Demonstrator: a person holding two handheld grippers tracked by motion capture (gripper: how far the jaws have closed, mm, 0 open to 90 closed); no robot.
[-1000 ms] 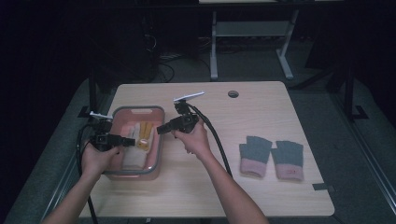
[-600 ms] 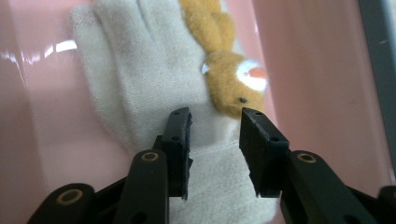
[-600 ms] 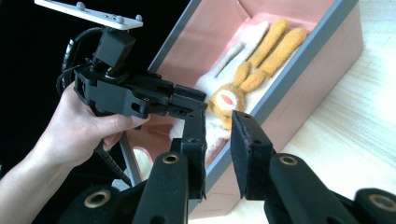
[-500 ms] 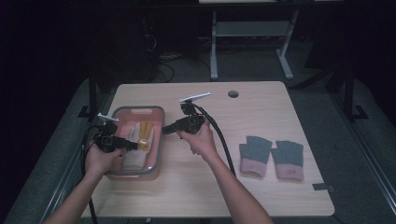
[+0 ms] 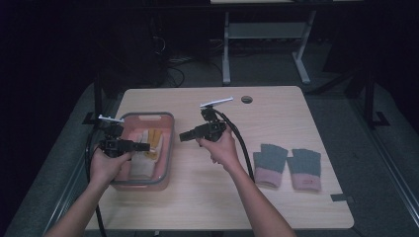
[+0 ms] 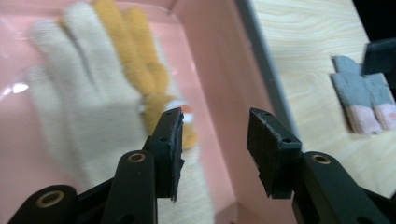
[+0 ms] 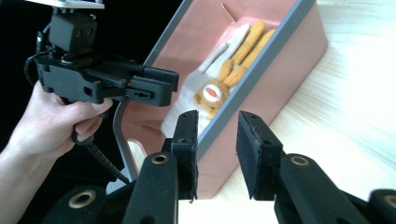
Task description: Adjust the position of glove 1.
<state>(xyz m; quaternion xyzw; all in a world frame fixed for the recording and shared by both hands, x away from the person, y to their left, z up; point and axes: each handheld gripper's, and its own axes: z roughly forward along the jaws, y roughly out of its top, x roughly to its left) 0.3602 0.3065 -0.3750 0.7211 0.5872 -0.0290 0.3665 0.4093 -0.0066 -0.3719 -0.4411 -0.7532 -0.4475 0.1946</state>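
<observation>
A pink bin [image 5: 167, 148] with a grey rim sits at the table's left. A white glove [image 6: 84, 107] and a yellow glove [image 6: 135, 60] lie flat in it. My left gripper [image 5: 143, 146] hovers over the bin, pointing right. Its jaws [image 6: 214, 126] have just been opening and stand open with nothing between them, above the gloves. My right gripper [image 5: 184, 136] is just right of the bin, pointing left at its rim. Its jaws [image 7: 215, 128] have also just been opening and are open and empty. The yellow glove [image 7: 233, 65] and the left gripper [image 7: 159, 84] lie beyond them.
Two grey gloves with pink cuffs [image 5: 271, 165] [image 5: 305, 169] lie side by side at the table's right. A cable hole [image 5: 246, 99] is near the far edge. A dark strip of tape [image 5: 341, 197] lies at the front right corner. Cables trail from both grippers.
Both grippers' jaws have opened wider. The right hand has drifted a little to the right, off the bin's edge. The left hand stays over the bin.
</observation>
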